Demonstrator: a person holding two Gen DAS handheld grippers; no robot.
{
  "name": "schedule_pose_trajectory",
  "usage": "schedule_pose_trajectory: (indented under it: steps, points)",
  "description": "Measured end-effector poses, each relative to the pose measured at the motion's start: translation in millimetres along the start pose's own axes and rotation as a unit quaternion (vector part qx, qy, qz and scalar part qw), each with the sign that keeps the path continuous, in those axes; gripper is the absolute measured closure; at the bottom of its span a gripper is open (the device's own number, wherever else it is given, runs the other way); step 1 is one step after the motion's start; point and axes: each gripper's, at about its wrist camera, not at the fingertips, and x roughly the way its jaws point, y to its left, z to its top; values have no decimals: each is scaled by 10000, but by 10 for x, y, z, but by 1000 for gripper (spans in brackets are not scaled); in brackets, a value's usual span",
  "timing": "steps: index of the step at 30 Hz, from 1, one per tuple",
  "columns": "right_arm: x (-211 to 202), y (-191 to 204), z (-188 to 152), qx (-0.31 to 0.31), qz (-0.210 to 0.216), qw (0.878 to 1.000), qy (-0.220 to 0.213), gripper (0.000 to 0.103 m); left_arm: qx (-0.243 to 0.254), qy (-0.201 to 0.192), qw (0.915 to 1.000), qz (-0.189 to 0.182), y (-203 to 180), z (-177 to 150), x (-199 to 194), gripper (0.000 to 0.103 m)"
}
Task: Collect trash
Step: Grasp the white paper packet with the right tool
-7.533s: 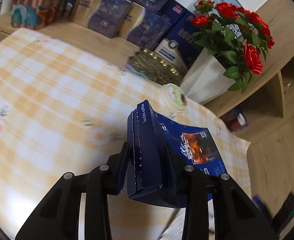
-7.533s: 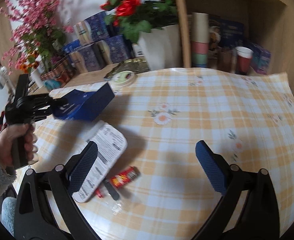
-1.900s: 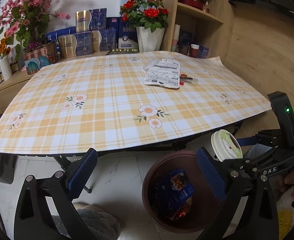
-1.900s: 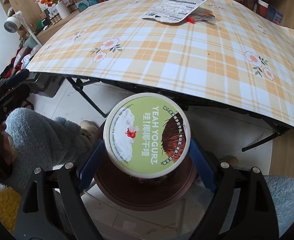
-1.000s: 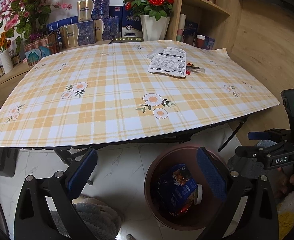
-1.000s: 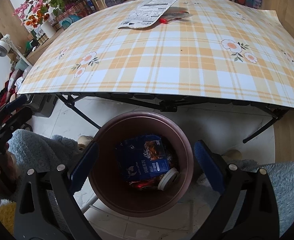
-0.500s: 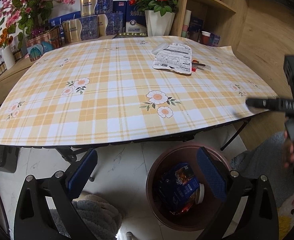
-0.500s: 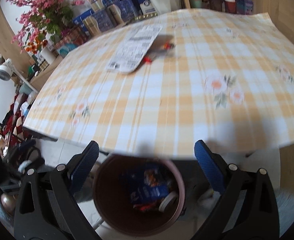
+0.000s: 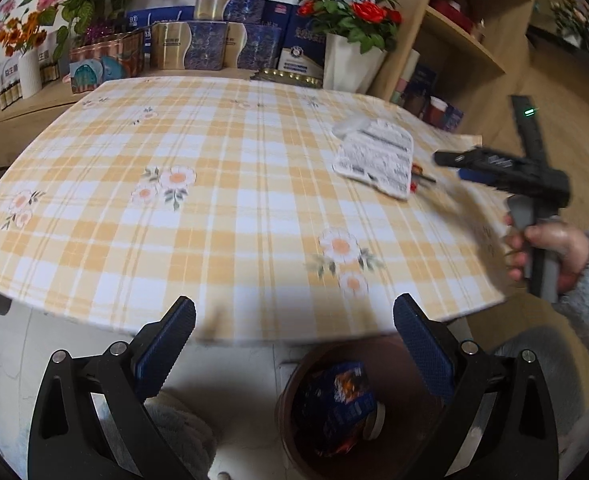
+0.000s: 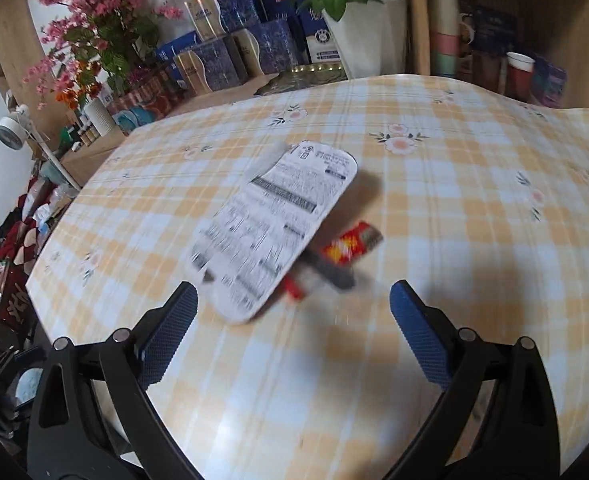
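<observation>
A white printed package lid (image 10: 274, 228) lies on the plaid tablecloth (image 10: 454, 208), with a red wrapper (image 10: 350, 246) and a dark stick-like piece (image 10: 330, 270) at its right edge. My right gripper (image 10: 294, 320) is open and empty, just in front of them above the table. The lid also shows in the left wrist view (image 9: 378, 158). My left gripper (image 9: 294, 344) is open and empty, off the table's front edge above a brown bin (image 9: 294, 420) that holds a blue coffee box (image 9: 342, 400) and a yogurt cup (image 9: 376, 420).
Flower pots, blue and gold boxes (image 9: 210, 44) and a white vase of red roses (image 9: 350, 60) line the back of the table. A wooden shelf with cups (image 10: 518, 68) stands at the right. The other hand-held gripper (image 9: 506, 176) shows at right in the left wrist view.
My right gripper dropped the yogurt cup into the bin, then rose and moved over the table toward the white lid and red wrapper. My left gripper stays open near the bin.
</observation>
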Motion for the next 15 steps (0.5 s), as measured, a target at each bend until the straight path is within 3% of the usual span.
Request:
schedule_pose_trajectory:
  steps: [7,13,15]
  points:
    - [535,14,394,-48,54,9996,287,8,-242,-98,9997,-34,108,288,171,6]
    - [805,-10,514,-104,205,9982,560,8,-356,-76,9993,-69,180,403,315,6]
    - [844,-22,529,-63,325,9974,632,15,-352,-38,9994,-49,200,423,369,6]
